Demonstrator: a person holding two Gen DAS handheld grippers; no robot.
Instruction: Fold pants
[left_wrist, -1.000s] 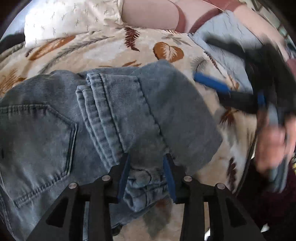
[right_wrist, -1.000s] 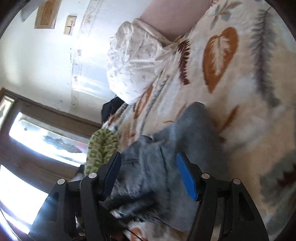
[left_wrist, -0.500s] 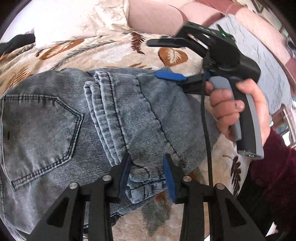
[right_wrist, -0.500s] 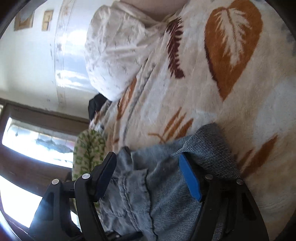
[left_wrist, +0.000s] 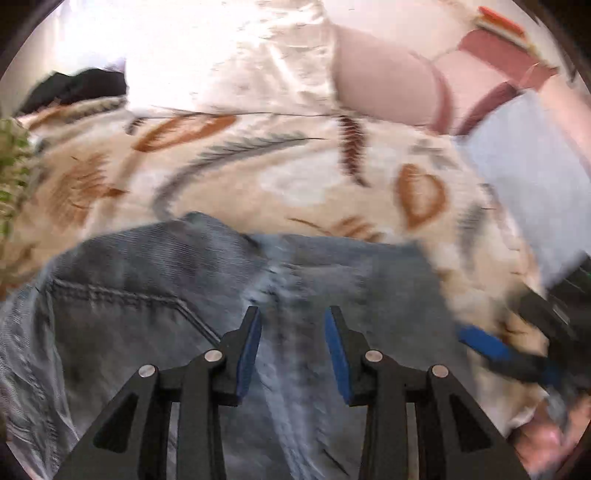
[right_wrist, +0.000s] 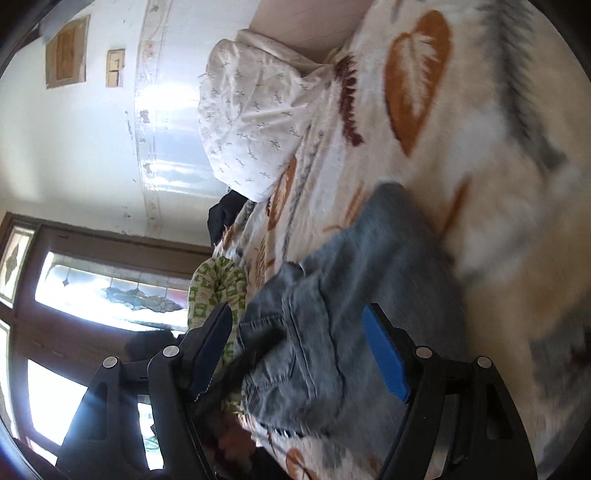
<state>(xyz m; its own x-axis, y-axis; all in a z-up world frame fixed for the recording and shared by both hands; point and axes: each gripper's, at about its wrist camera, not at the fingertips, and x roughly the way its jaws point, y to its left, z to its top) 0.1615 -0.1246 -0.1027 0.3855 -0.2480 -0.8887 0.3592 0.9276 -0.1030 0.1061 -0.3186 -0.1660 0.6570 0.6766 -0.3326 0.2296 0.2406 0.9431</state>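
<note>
The jeans (left_wrist: 155, 332) lie bunched on the bed (left_wrist: 258, 177); left tool (left_wrist: 291, 347) part open over the centre seam, apparently gripping nothing, though blur hinders; right tool (right_wrist: 295, 354) wide open, empty; denim is heavy, limp; grip hems or waistband.

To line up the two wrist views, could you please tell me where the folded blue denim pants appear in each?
Left wrist: folded blue denim pants fill the lower half.
Right wrist: they lie lower centre, between the fingers.
Shared landmark: white patterned pillow.
</note>
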